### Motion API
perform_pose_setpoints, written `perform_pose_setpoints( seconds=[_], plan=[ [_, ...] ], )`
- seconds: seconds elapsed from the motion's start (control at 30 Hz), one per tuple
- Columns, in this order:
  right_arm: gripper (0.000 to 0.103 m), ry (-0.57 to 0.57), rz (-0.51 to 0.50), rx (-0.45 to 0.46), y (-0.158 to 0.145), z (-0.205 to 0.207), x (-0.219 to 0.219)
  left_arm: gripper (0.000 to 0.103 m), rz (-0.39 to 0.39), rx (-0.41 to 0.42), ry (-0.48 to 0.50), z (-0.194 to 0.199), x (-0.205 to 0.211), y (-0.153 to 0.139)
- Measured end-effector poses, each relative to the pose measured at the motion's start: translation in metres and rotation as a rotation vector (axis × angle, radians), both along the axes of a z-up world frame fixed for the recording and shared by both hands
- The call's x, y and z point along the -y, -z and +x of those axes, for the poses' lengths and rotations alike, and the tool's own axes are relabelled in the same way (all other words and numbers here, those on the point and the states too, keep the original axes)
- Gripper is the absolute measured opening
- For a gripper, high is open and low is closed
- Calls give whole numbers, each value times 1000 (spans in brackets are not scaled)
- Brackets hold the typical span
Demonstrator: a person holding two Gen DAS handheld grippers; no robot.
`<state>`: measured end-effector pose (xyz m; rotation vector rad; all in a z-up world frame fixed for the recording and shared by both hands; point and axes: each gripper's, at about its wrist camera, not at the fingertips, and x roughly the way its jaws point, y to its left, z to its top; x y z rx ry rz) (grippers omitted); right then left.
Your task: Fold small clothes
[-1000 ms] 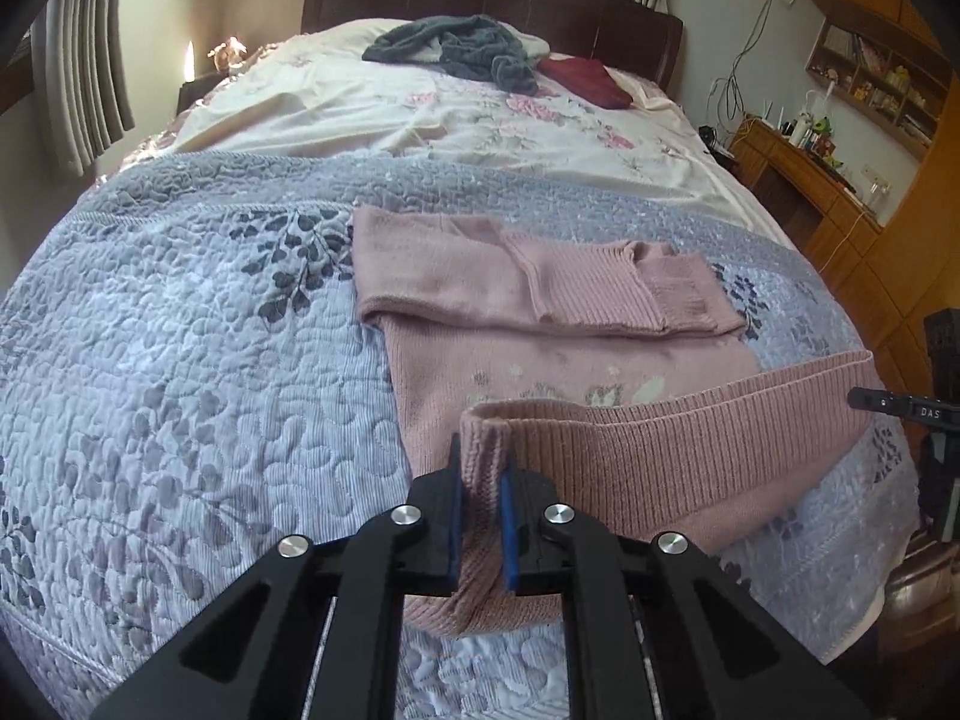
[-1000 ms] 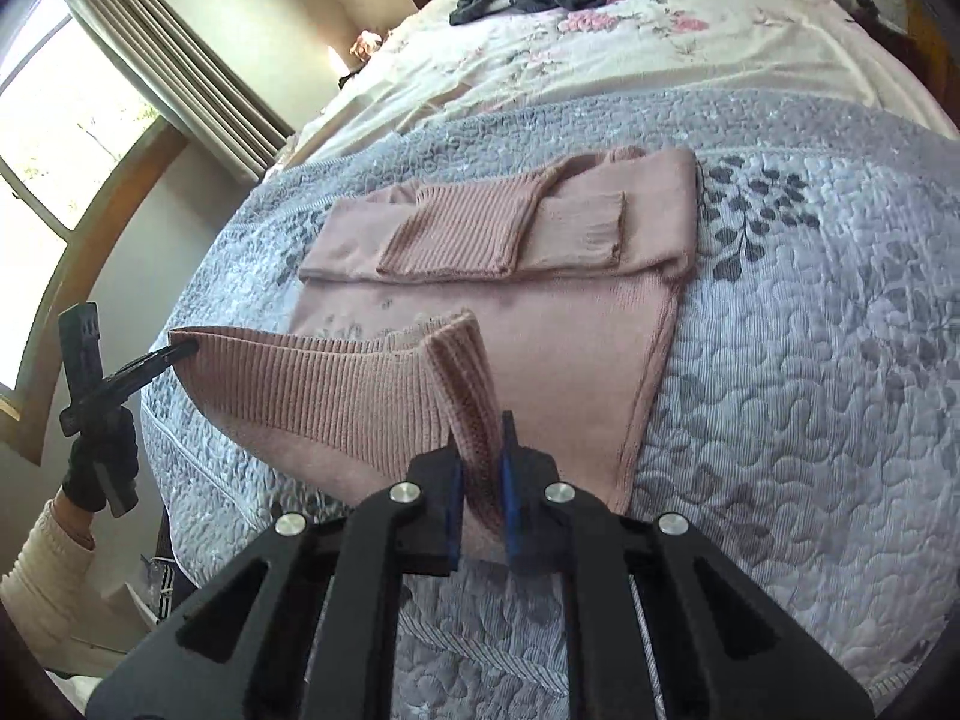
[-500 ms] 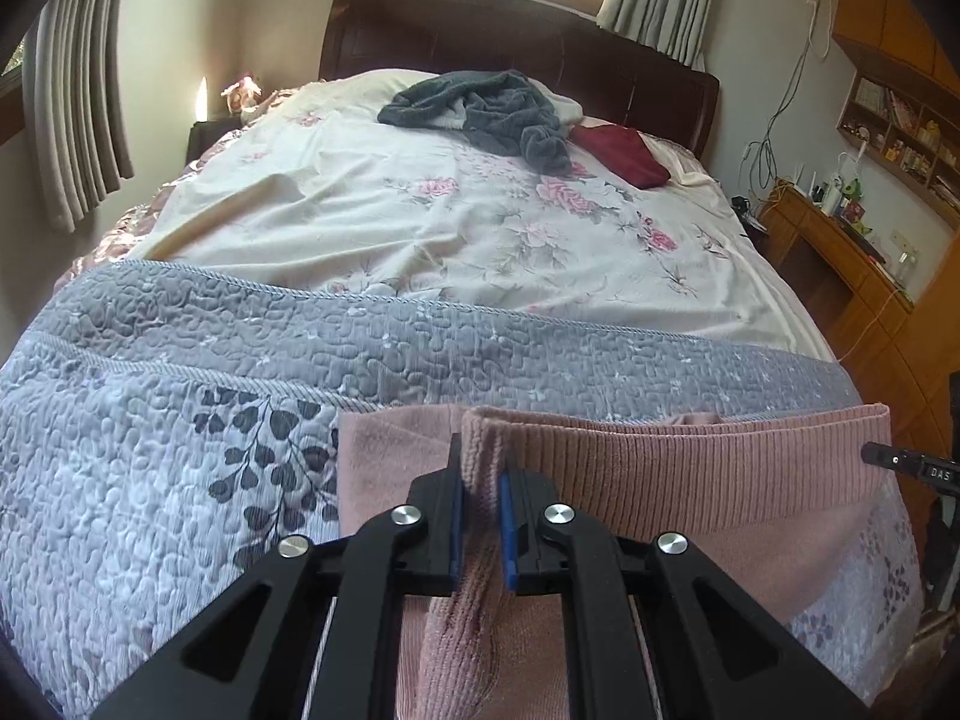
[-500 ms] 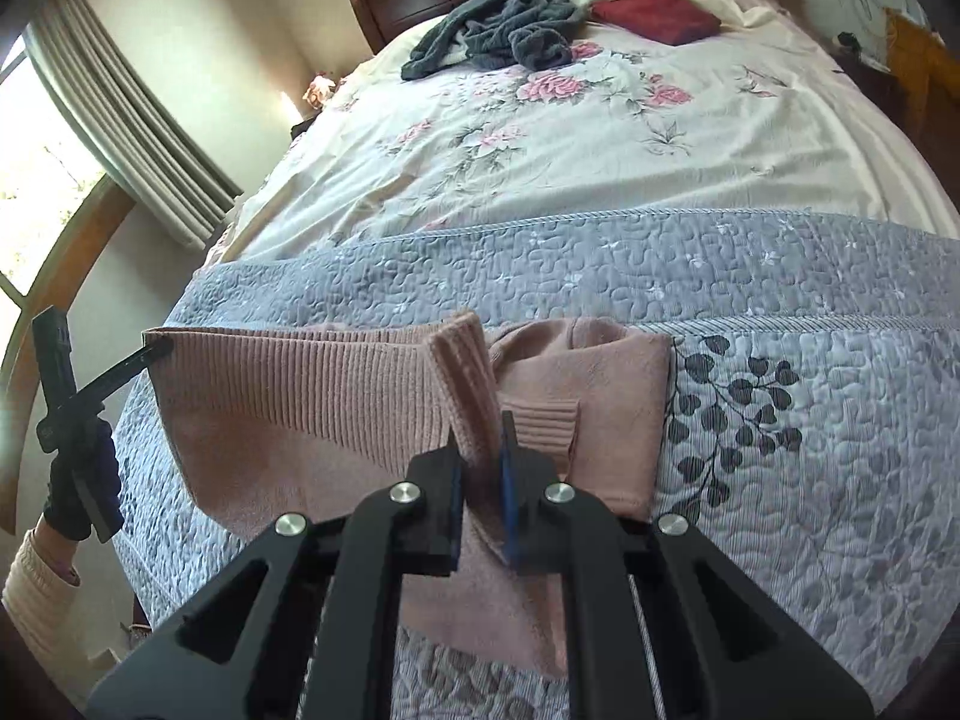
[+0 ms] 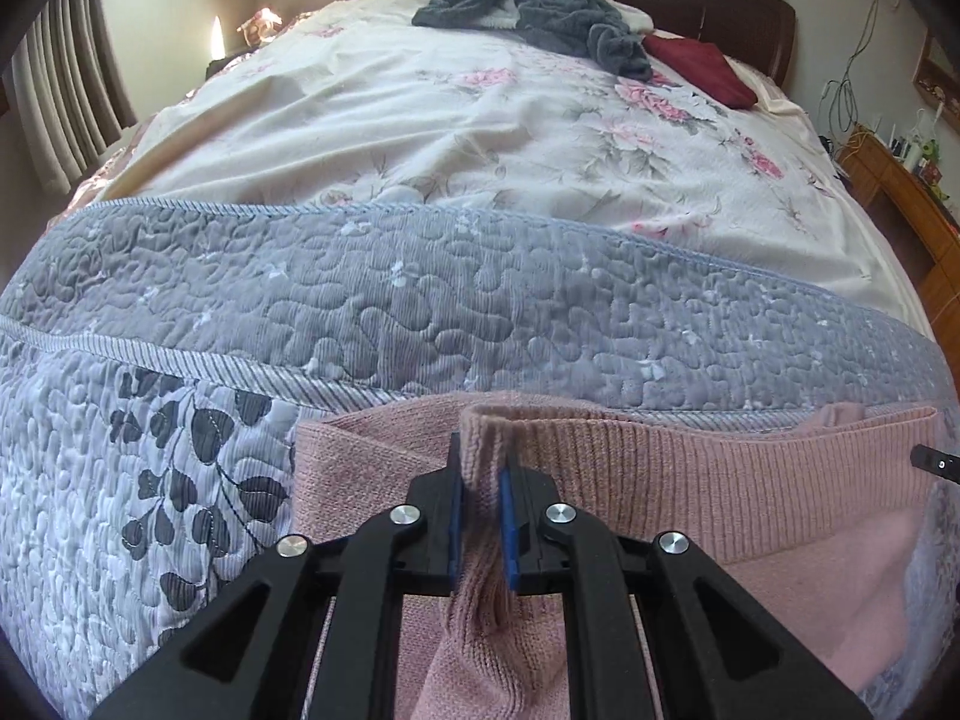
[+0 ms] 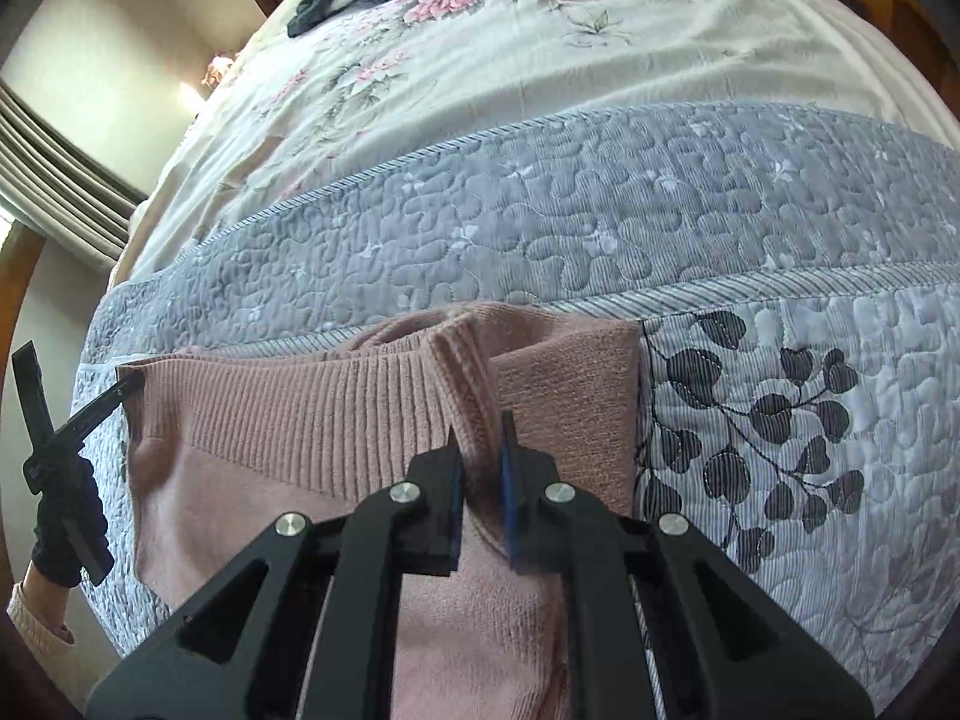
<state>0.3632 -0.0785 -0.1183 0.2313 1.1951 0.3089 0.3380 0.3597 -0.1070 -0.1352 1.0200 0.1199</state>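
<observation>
Two grippers, left gripper (image 5: 482,501) and right gripper (image 6: 480,480), each clamped on the ribbed hem of one pink sweater (image 5: 690,468), stretched over grey quilt (image 5: 420,300).

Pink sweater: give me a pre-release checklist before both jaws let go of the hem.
1. Left gripper clamped on the pink sweater hem corner: ok.
2. Right gripper clamped on the other hem corner: ok.
3. Ribbed hem carried up to the sweater's far edge: ok, roughly.
4. Hem pulled straight between the grippers: ok, slight sag only.
5. Folded sleeves underneath undisturbed: cannot tell, covered.
6. Sweater wholly on the grey quilt: ok.
</observation>
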Motion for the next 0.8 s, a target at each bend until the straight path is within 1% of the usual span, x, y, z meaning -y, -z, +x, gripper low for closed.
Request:
perform_pose_setpoints(
  seconds=[0.03, 0.07, 0.1, 0.13, 0.17, 0.2, 0.27, 0.33, 0.4, 0.43, 0.47, 0.5, 0.57, 0.67, 0.73, 0.77, 0.8],
  plan=[
    [9, 2, -5, -11, 6, 1, 0, 16, 6, -14, -10, 1, -2, 5],
    [13, 3, -19, -20, 11, 1, 0, 20, 12, -30, -23, 1, -5, 10],
    [16, 5, -38, -25, 15, 0, 0, 22, 11, -37, -32, 0, -8, 12],
    [17, 5, -55, -27, 18, -1, 1, 25, 8, -37, -41, -2, -11, 13],
    [20, 6, -66, -25, 18, -4, 3, 29, 7, -31, -51, -6, -14, 12],
    [23, 10, -61, -20, 16, -8, 7, 33, 9, -21, -61, -11, -19, 9],
    [24, 24, -21, -9, 9, -18, 16, 34, 27, 1, -84, -22, -26, 1],
    [27, 36, 20, -2, -1, -34, 26, 34, 65, 39, -92, -38, -28, -12],
    [33, 31, 55, -2, -10, -55, 34, 35, 101, 75, -56, -58, -24, -23],
    [35, 24, 67, -8, -13, -65, 36, 35, 129, 87, -39, -67, -20, -27],
    [40, 15, 80, -16, -14, -78, 38, 35, 153, 99, -23, -78, -15, -31],
    [42, 4, 94, -26, -14, -90, 39, 35, 150, 115, -1, -90, -9, -34],
    [43, -19, 104, -56, -9, -113, 36, 36, 126, 115, 51, -110, 5, -35],
    [43, -51, 103, -103, 4, -142, 28, 38, 103, 81, 113, -134, 28, -25],
    [43, -67, 50, -124, 12, -156, 21, 40, 74, 55, 130, -145, 39, -15],
    [35, -65, 38, -135, 16, -159, 19, 40, 63, 42, 135, -148, 44, -9],
    [15, -66, 67, -152, 19, -162, 19, 41, 57, 24, 136, -150, 47, -3]
  ],
)
